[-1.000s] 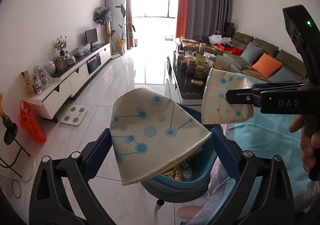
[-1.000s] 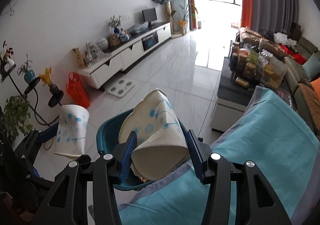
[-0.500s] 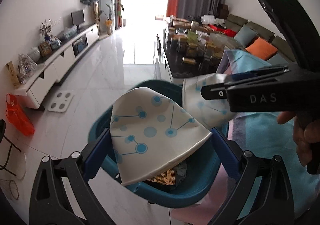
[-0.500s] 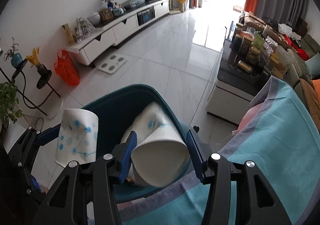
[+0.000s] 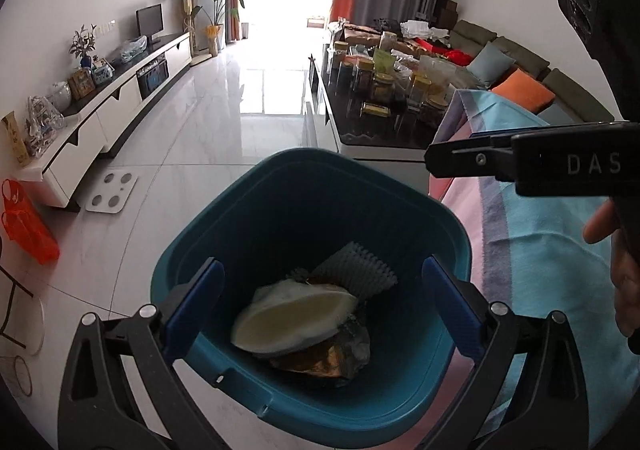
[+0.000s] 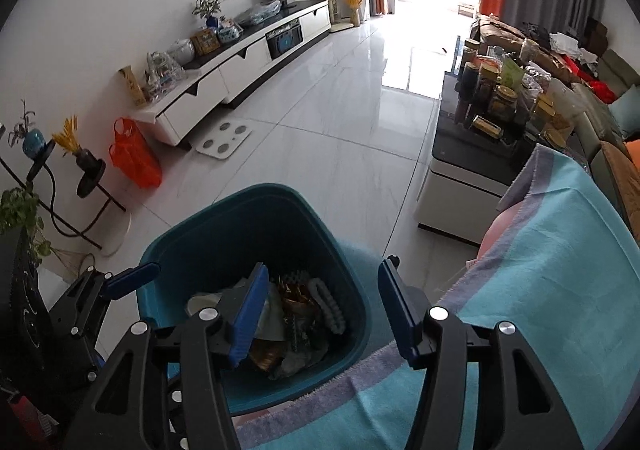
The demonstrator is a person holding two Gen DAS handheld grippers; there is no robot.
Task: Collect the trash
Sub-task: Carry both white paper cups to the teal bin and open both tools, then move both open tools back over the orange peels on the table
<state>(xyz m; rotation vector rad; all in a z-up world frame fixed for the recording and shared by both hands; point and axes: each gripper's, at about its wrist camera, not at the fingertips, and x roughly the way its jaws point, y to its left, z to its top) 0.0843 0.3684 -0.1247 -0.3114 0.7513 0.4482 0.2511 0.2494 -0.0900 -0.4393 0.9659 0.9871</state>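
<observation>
A teal trash bin (image 5: 320, 162) stands on the floor right under both grippers. Inside it lie a flattened white paper cup (image 5: 296, 318), a white foam net (image 5: 356, 270) and a gold wrapper (image 5: 316, 364). My left gripper (image 5: 324, 268) hangs open over the bin's mouth with nothing between its blue pads. My right gripper (image 6: 324, 270) is also over the bin; its jaws are opening and nothing is between them. Side-on, the right gripper (image 5: 460, 158) shows at the right of the left wrist view, held by a hand (image 5: 624, 258). The bin (image 6: 256, 194) shows crumpled trash in the right wrist view.
A table under a teal cloth (image 5: 560, 270) borders the bin on the right. Beyond it stands a coffee table (image 5: 384, 130) crowded with jars. On the floor to the left are a white scale (image 5: 112, 194), an orange bag (image 5: 24, 226) and a plant stand (image 6: 60, 178).
Both patterned paper cups have left the grippers and gone into the bin. Both sets of jaws are now empty, and both views have tipped down over the bin.
</observation>
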